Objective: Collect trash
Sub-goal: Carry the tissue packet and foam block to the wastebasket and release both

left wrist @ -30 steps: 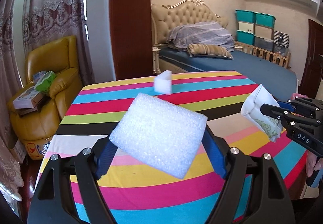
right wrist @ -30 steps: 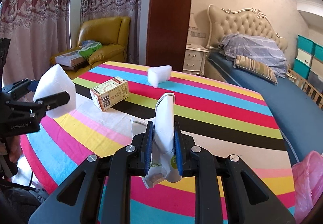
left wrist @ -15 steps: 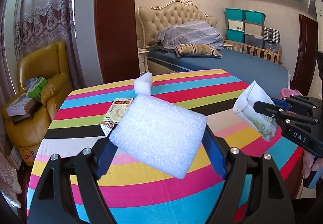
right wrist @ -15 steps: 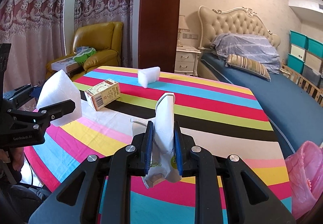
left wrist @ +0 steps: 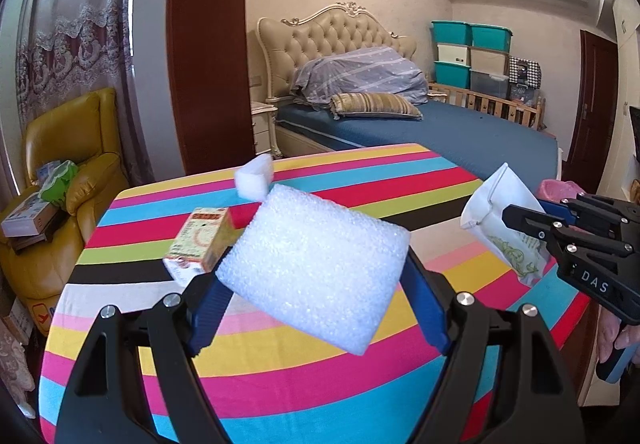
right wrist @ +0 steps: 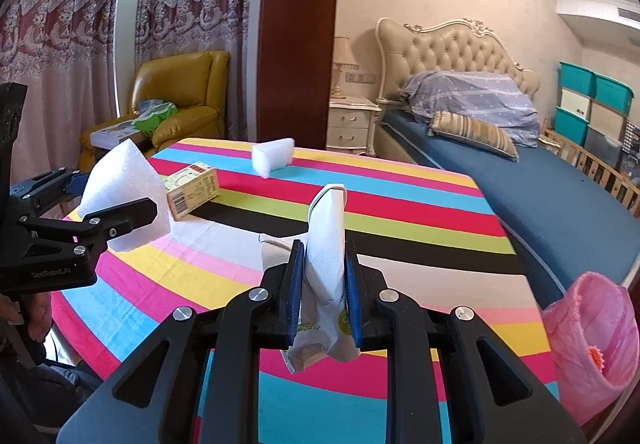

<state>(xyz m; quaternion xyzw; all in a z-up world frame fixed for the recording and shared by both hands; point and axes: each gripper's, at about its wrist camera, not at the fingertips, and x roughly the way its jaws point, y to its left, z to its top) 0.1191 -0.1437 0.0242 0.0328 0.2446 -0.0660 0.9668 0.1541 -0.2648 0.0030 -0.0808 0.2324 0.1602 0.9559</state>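
Note:
My left gripper (left wrist: 316, 280) is shut on a white foam block (left wrist: 312, 264) and holds it above the striped table (left wrist: 280, 384). It also shows in the right wrist view (right wrist: 124, 195). My right gripper (right wrist: 322, 276) is shut on a white paper bag (right wrist: 326, 244) with green print, also seen in the left wrist view (left wrist: 504, 219). A small carton (left wrist: 200, 244) and a smaller white foam piece (left wrist: 254, 179) lie on the far part of the table. A pink trash bag (right wrist: 592, 340) hangs open at the table's right side.
A yellow armchair (left wrist: 68, 179) with boxes stands left of the table. A bed (left wrist: 420, 123) with pillows lies beyond it, a dark wooden pillar (left wrist: 208, 43) behind. Teal storage bins (left wrist: 468, 51) stack at the far wall.
Both grippers pulled back and up from the table while keeping their loads. The carton came into the left wrist view. The pink bag shows more in the right wrist view.

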